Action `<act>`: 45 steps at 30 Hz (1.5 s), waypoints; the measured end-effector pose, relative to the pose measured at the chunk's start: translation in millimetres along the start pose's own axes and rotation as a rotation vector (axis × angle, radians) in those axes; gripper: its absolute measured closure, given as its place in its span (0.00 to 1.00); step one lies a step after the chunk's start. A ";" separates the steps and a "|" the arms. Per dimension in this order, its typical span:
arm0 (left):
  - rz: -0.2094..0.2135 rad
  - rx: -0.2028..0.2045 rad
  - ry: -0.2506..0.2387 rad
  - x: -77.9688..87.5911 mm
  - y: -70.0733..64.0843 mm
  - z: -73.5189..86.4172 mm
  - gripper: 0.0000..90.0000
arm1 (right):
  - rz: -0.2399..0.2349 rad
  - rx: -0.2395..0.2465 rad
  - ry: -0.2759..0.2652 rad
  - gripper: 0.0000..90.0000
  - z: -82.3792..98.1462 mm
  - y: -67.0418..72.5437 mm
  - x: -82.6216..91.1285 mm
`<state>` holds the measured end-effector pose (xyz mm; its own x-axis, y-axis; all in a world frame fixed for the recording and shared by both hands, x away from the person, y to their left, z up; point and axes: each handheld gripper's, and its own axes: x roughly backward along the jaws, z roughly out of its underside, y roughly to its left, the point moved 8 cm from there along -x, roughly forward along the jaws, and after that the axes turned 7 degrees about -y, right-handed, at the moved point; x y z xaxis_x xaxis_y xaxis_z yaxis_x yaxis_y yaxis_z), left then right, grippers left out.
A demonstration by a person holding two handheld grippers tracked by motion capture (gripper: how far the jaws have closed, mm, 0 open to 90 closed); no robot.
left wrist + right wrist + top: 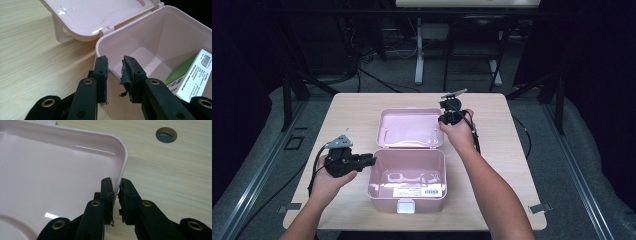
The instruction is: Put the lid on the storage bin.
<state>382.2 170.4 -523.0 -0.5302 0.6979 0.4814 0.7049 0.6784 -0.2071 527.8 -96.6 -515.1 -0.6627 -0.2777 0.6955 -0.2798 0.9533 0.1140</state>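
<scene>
Pink plastic box (407,175): one, open, its side wall standing between the jaws of the left hand-held gripper (115,72).
Lid (410,128): one, hinged, folded back flat on the worktop (352,107) beyond the box; its right edge sits between the jaws of the right hand-held gripper (115,191).
Left hand-held gripper: jaws straddle the box wall, one outside and one inside; a gap shows at the inner pad, so apart rather than clamped. Judged purpose: steadying the box.
Right hand-held gripper: jaws nearly together on the lid rim (124,157), pads appear to press it. Judged purpose: taking hold to swing the lid shut.
Carton (192,75): one, white and green, lying inside the box to the right of the left jaws.
Hole (166,134): one, in the worktop, ahead and right of the right jaws.
Count: two hand-held grippers, one box, one lid, one carton.
</scene>
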 end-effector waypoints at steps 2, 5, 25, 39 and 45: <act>0.001 0.000 -0.001 -0.1 0.1 0.0 0.81 | -0.001 0.005 -0.011 0.91 -1.4 0.6 3.1; 0.001 -0.001 -0.001 -0.1 0.1 0.0 0.81 | 0.003 0.019 -0.021 0.91 -3.4 1.9 7.1; -0.001 0.005 -0.003 -0.2 0.0 0.0 0.81 | -0.028 0.064 -0.124 0.93 -16.1 10.2 49.0; -0.005 0.006 -0.003 -0.2 0.1 0.2 0.81 | -0.056 0.086 -0.203 0.95 -15.0 16.3 75.9; -0.007 0.007 -0.004 -0.2 0.0 0.2 0.81 | -0.067 0.100 -0.221 0.95 -13.4 19.1 86.7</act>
<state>382.3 170.3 -523.2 -0.5367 0.6941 0.4797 0.6979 0.6847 -0.2100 474.3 -100.9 -443.0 -0.7733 -0.3696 0.5152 -0.3881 0.9185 0.0764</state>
